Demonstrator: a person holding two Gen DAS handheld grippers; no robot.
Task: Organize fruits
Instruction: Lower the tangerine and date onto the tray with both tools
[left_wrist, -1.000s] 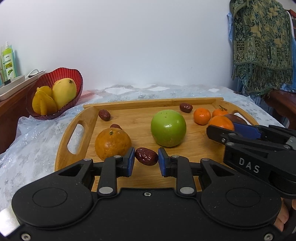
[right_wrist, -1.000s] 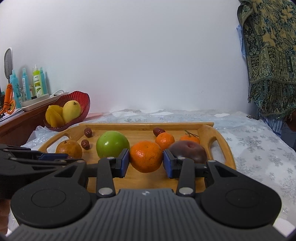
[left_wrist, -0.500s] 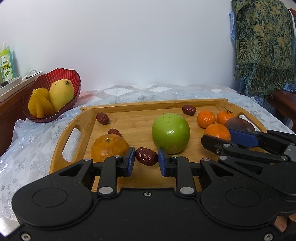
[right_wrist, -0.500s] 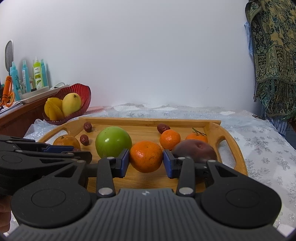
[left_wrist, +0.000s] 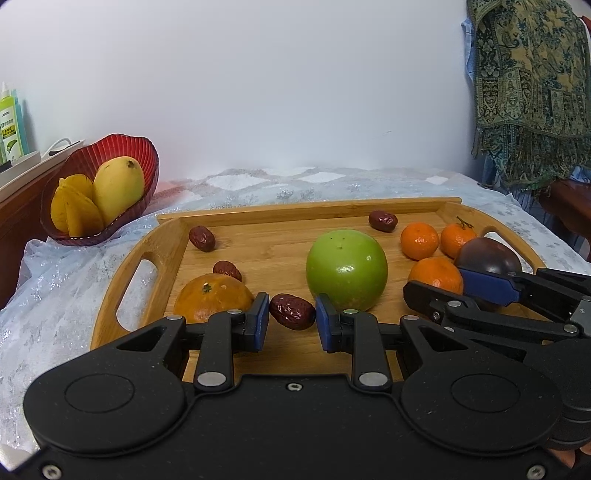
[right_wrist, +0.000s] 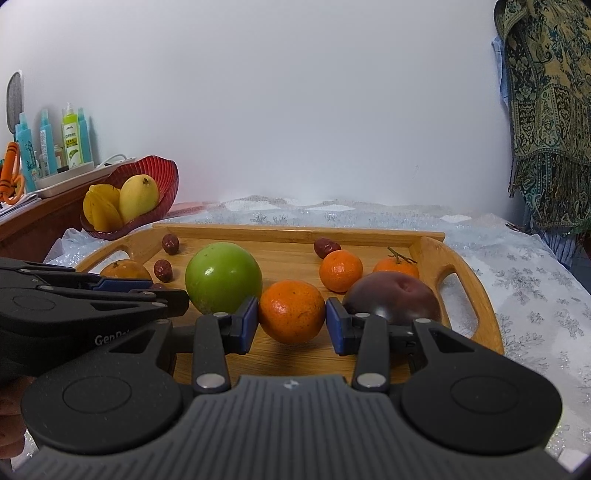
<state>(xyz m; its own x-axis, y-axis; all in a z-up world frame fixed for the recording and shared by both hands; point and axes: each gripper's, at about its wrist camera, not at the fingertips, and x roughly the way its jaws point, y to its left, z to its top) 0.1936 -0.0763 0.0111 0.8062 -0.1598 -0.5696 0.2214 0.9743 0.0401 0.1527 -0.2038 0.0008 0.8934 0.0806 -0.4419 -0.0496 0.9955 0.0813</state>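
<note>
Jaws clamped on red date (left_wrist: 292, 311) and tangerine (right_wrist: 291, 311).

To your right, a patterned green-and-gold fringed cloth (right_wrist: 550, 110) hangs by the white wall (left_wrist: 277, 81). To your left, a wooden shelf (right_wrist: 40, 218) carries teal and green bottles (right_wrist: 72, 136), a white tray (right_wrist: 62, 181) and an orange-handled item (right_wrist: 11, 173).

Left tongs (left_wrist: 290, 320) – matte black, blue pads, silver screws; right tongs (right_wrist: 290, 320) – ribbed grey housing.
</note>
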